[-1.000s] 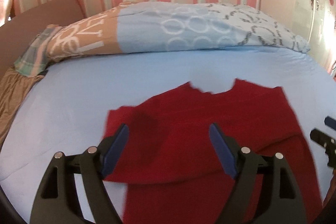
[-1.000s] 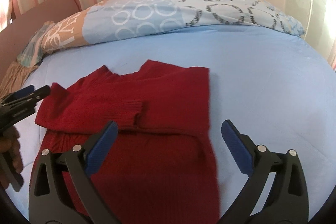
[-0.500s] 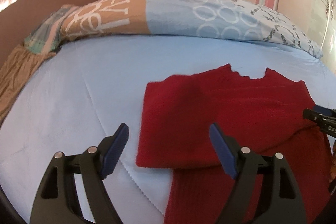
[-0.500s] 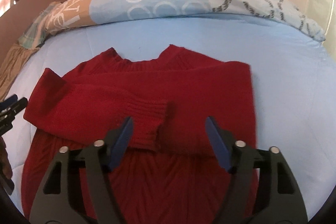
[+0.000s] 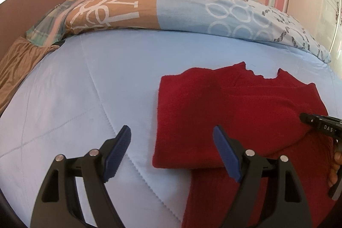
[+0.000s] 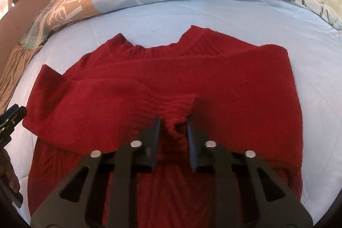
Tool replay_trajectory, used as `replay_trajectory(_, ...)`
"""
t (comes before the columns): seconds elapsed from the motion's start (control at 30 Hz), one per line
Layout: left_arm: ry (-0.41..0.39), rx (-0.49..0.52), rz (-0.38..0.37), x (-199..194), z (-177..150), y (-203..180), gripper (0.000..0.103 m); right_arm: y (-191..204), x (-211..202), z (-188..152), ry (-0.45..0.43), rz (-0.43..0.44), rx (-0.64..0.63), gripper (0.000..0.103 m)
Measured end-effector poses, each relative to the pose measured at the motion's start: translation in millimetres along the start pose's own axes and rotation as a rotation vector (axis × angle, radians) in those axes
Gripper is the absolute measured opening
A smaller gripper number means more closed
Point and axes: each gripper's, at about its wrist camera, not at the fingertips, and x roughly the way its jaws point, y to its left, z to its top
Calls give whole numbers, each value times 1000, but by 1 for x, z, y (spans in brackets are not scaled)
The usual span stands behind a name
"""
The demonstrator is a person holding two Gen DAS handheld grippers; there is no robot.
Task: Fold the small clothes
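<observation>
Sweater (image 6: pixel 171 78), red knit, lies flat mid-bed on light blue bed (image 5: pixel 85 89), neckline toward pillows; sleeves folded across chest. Judged soft, light, floppy, slightly stretchy; ribbed cuff (image 6: pixel 171 108) or hem best to pinch. Right gripper (image 6: pixel 172 127) jaws narrowed around cuff, seemingly pinching it. Left gripper (image 5: pixel 171 151) jaws spread wide, empty, near sweater's left edge. Count: one sweater, two grippers, one long patterned pillow (image 5: pixel 192 12) along bed's far edge.

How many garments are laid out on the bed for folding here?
1: a red knit sweater lies on the light blue bedsheet, sleeves folded across its chest. The right gripper is closing around a ribbed cuff. The left gripper hangs open.
</observation>
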Motion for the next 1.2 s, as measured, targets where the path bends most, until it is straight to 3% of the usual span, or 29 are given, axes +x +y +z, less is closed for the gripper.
replay_trajectory(0.17,-1,3,4,0,0,0,80,2,-7,3,-15,14,-7,10)
replay_trajectory(0.4,-13,6,18,-1,7,1,80,3,-40,30,-115,14,-21,9)
replay_trajectory(0.6,-9,-3,45,6,20,-1,80,-6,-73,54,-205,-45,-85,9)
replay_trajectory(0.87,49,7,90,34,21,-11,80,-74,-63,39,-141,-112,13,9)
replay_trajectory(1.03,76,11,115,49,15,-10,80,-93,-45,26,-97,-115,44,9)
replay_trajectory(1.2,88,26,154,60,12,-9,89,-106,-29,15,-59,-113,77,10)
